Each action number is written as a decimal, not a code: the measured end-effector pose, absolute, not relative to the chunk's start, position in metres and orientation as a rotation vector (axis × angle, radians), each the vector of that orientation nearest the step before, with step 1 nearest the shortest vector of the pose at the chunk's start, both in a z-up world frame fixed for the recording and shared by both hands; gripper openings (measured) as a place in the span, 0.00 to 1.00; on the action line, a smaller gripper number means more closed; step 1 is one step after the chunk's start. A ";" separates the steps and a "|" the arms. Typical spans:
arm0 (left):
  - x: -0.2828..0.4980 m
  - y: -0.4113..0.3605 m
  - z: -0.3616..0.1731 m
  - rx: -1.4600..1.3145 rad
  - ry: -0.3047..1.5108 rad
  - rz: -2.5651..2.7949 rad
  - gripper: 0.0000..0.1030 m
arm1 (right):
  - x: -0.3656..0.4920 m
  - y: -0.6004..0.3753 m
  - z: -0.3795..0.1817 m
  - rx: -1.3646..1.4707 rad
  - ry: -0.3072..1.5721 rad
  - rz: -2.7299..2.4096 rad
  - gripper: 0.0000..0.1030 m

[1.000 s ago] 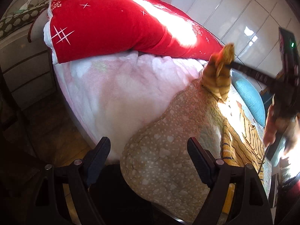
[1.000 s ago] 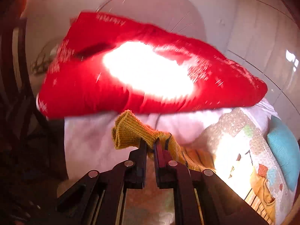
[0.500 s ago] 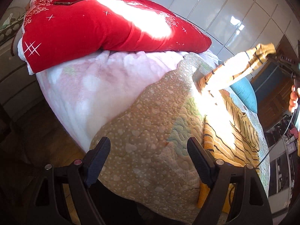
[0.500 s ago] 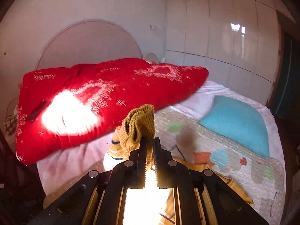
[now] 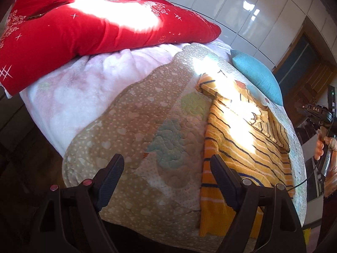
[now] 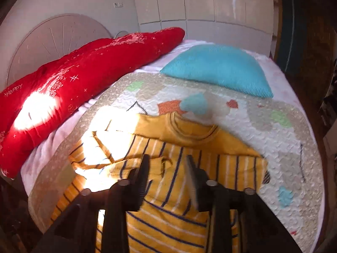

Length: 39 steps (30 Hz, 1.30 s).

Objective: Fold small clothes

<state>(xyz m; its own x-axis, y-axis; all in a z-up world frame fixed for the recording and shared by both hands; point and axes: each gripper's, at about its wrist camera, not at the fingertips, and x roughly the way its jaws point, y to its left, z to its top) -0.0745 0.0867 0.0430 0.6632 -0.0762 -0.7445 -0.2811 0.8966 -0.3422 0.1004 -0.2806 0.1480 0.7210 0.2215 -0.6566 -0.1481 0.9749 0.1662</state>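
A small yellow sweater [image 5: 242, 143] with dark and white stripes lies flat on the patterned quilt [image 5: 137, 126]. My left gripper [image 5: 166, 162] is open and empty above the quilt, its right finger over the sweater's hem. My right gripper [image 6: 167, 166] hovers over the sweater [image 6: 231, 164] with its jaws opening. The sleeve cuff [image 6: 164, 165] lies folded across the body between the fingers, and the pads do not press on it. In the left wrist view a person's hand [image 5: 321, 147] holds the right gripper's handle at the right edge.
A long red pillow [image 5: 84, 27] lies along the head of the bed with a dark flat object [image 5: 48, 10] on it. A teal cushion [image 6: 219, 69] sits beyond the sweater's collar. A pink blanket [image 5: 84, 80] covers the left side. White cupboard doors [image 6: 200, 10] stand behind.
The right gripper carried the sleeve across over the sweater's body, came down and opened, leaving the sleeve lying folded. The left gripper slid sideways toward the sweater's hem, staying open.
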 end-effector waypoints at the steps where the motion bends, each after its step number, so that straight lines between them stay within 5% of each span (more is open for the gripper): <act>1: -0.072 0.082 0.042 -0.454 0.850 0.109 0.80 | 0.102 -0.275 0.135 0.142 0.760 0.229 0.56; 11: -0.068 0.073 0.032 -0.466 0.881 0.073 0.80 | 0.173 -0.257 0.058 0.435 0.975 0.127 0.56; 12: -0.069 0.073 0.031 -0.470 0.882 0.071 0.80 | 0.177 -0.254 0.054 0.411 0.973 0.095 0.52; 13: -0.070 0.074 0.031 -0.472 0.882 0.069 0.80 | 0.180 -0.252 0.051 0.413 0.960 0.097 0.25; 14: -0.072 0.075 0.030 -0.474 0.881 0.068 0.80 | 0.182 -0.250 0.050 0.433 0.955 0.124 0.13; 16: -0.075 0.079 0.028 -0.481 0.878 0.069 0.80 | 0.182 -0.245 0.054 0.472 0.949 0.167 0.08; 22: -0.082 0.091 0.026 -0.540 0.878 0.077 0.80 | 0.182 -0.189 0.152 0.402 0.808 0.278 0.07; 29: -0.095 0.096 0.044 -0.518 0.818 0.107 0.80 | 0.123 -0.166 0.320 0.308 0.405 0.472 0.07; 33: -0.092 0.096 0.039 -0.530 0.830 0.096 0.80 | 0.101 -0.204 0.310 0.242 0.397 0.410 0.07; 39: -0.087 0.081 0.035 -0.497 0.853 0.065 0.80 | 0.111 -0.296 0.192 0.168 0.618 0.156 0.07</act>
<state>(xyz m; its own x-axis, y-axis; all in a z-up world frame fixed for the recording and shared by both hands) -0.0870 0.0808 0.0348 0.6628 -0.1399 -0.7356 -0.2503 0.8845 -0.3937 0.1109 -0.2955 0.1918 0.8043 0.1949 -0.5614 -0.0948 0.9747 0.2026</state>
